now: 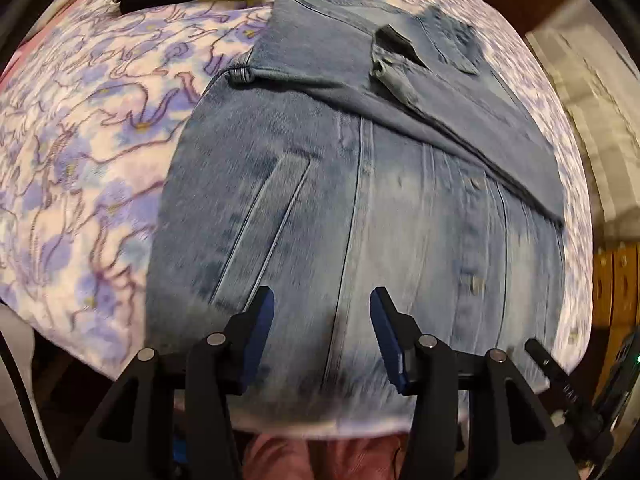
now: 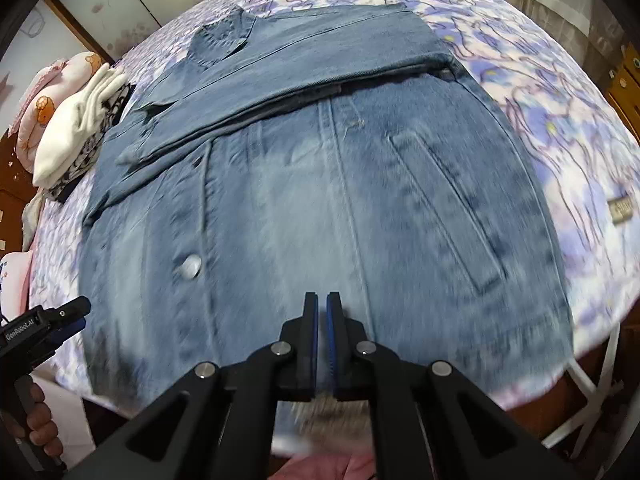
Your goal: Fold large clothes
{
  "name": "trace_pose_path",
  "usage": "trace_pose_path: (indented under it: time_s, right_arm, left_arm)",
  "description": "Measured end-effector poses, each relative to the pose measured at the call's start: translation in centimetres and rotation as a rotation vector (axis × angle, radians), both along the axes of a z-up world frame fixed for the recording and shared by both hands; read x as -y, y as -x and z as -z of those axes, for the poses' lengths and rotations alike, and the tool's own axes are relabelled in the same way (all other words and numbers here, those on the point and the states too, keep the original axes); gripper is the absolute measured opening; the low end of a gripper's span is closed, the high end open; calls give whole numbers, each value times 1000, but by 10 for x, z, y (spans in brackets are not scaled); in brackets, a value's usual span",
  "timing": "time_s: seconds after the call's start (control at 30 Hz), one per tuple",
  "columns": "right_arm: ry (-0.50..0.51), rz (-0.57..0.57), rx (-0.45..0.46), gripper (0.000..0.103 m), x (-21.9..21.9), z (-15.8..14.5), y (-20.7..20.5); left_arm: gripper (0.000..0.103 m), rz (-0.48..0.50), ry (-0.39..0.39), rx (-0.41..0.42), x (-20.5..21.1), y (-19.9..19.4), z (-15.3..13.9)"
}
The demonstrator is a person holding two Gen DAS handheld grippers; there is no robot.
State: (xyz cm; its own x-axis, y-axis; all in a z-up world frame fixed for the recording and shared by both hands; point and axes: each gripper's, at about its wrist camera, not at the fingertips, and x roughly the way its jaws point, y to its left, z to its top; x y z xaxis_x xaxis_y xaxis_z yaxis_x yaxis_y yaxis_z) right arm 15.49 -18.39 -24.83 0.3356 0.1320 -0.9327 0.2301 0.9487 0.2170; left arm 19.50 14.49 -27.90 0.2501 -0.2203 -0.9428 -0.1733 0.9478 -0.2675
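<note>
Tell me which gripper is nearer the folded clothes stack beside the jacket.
Left. The left gripper is over the jacket hem on the side of the stack; the right gripper is farther across that hem.

I'm working in a home bedroom: a bed [image 2: 560, 128] under a purple-flowered white blanket [image 1: 80, 152] fills both views. At ten o'clock in the right wrist view I see a pink cartoon-print pillow [image 2: 52, 96] beside a stack of folded clothes [image 2: 76, 136], with papered sliding panels [image 2: 132, 0] behind at eleven. Wooden furniture [image 1: 616, 280] shows at three o'clock in the left wrist view.
</note>
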Motion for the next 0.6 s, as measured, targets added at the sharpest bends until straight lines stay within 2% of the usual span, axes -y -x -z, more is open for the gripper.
trace_pose_path:
  time_s: [0.07,0.2,0.37,0.43,0.53,0.6]
  right_arm:
    - [0,-10,-4,5,-2,-13,10]
    - [28,-40,9,26,-1,-32,26]
    - [-1,-54,30,42,14,-45,42]
    - [-8,-55,27,51,21,-46,48]
    - [-7,-62,25,54,35,-45,56]
    - [-9,-50,22,56,43,-44,59]
  left_arm:
    - [52,24,-26,-10,-2,11,-9]
    - [64,38,-28,-14,-10,32,-24]
    - [79,58,-46,-50,-13,48,-26]
    - [79,77,-67,-87,-14,54,-20]
    - [80,91,-73,-128,-17,63,-12]
    - [86,94,-71,-144,-23,66,-7]
